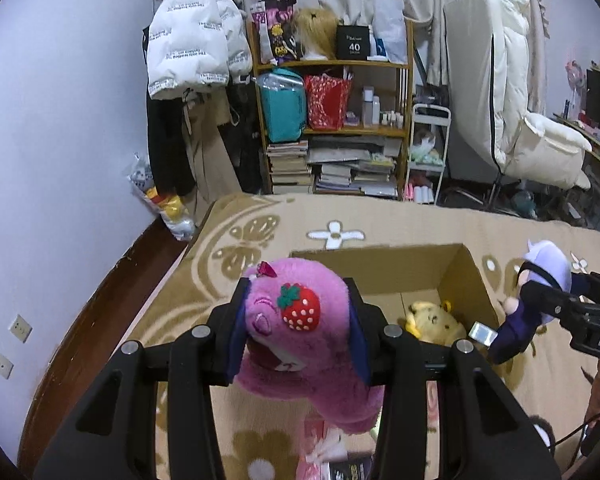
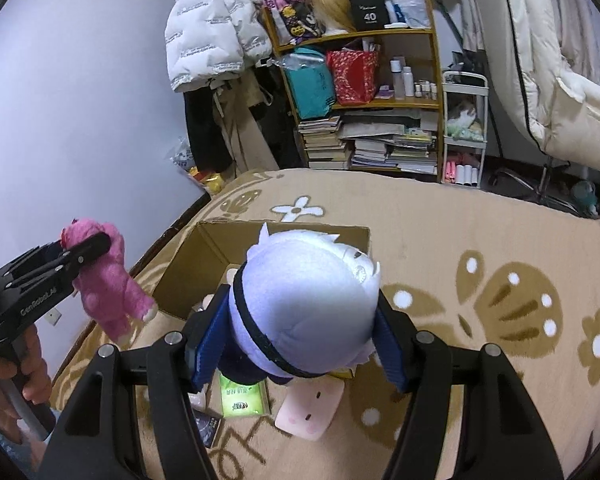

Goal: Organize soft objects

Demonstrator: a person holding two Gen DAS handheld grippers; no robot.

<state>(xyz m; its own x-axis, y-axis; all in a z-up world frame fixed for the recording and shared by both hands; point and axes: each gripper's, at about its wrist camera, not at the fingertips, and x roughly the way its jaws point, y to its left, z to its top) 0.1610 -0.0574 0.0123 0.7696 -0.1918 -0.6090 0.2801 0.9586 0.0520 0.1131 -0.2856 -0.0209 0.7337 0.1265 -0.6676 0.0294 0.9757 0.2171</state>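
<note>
With both toys clamped and clear of the blanket (image 2: pixel 480 216), I read this as the carry step of 2 parallel pick-and-place moves. My left gripper (image 1: pixel 298 322) is partly closed on the pink bear (image 1: pixel 300 332); its pads squeeze the head from both sides and the body hangs below, near the box (image 1: pixel 466 276) but at its near left corner, not over the opening. My right gripper (image 2: pixel 300 320) stands wider, gripping the pale doll (image 2: pixel 300 300) by its big round head, dark body dangling; in the right view it sits in front of the box mouth. 1 yellow plush (image 1: pixel 432 320) already lies in the box, so stowing has begun. Loose on the blanket below: a pink pillow (image 2: pixel 312 408) and a green packet (image 2: pixel 242 398). Next move, in my judgement: bring each toy over the opening, lower it, then release, 1 at a time so the grippers do not collide. Risk: soft heads may slip out of the pads.
</note>
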